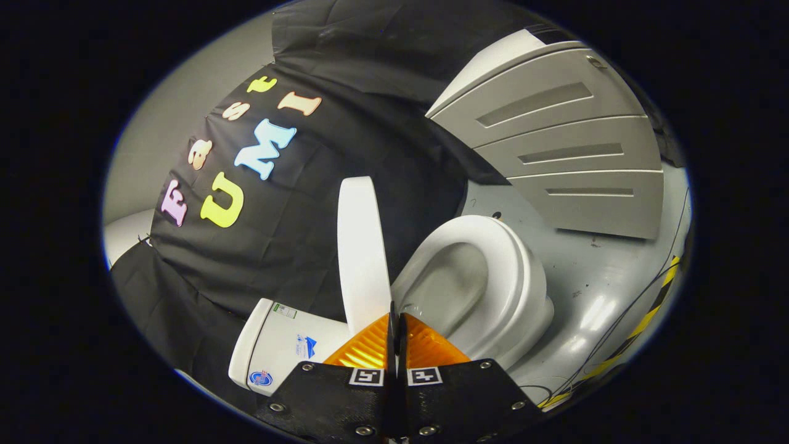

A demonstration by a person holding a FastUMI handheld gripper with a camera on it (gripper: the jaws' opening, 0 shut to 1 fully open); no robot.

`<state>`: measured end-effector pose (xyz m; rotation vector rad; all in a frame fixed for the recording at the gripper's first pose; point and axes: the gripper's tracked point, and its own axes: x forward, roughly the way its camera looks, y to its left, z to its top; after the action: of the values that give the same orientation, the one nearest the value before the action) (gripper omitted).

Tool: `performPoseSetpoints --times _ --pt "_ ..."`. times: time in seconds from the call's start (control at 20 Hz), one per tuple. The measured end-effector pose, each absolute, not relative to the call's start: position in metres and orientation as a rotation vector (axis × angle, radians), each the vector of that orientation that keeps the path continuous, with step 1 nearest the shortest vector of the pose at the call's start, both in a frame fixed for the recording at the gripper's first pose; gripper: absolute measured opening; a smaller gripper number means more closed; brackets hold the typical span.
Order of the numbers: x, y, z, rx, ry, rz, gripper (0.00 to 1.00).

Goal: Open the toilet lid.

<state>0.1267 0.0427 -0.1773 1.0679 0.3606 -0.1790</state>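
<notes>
The white toilet appears tilted in the gripper view. Its lid (pixel 362 246) is raised and seen nearly edge-on, leaning toward the tank (pixel 277 348), which carries small labels. The seat (pixel 515 271) lies down around the open bowl (pixel 450 280). My gripper (pixel 396 317) is shut, its two orange fingers (pixel 363 348) pressed together with nothing between them. The fingertips sit just in front of the lid's hinge end, where lid and seat meet. I cannot tell whether they touch the lid.
A grey cabinet (pixel 555 154) with three drawers stands beyond the toilet. The shiny grey floor (pixel 592 290) has thin cables and a strip of yellow-and-black tape (pixel 647 317) beside the bowl. The black cloth wall (pixel 296 246) hangs behind the tank.
</notes>
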Motion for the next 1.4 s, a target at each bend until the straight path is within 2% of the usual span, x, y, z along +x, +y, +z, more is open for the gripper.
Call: performPoseSetpoints --times 0.55,1.4 --pt "0.132 0.069 -0.145 0.935 0.362 -0.155 0.0" --pt "0.146 0.154 -0.071 0.467 0.346 -0.015 0.0"
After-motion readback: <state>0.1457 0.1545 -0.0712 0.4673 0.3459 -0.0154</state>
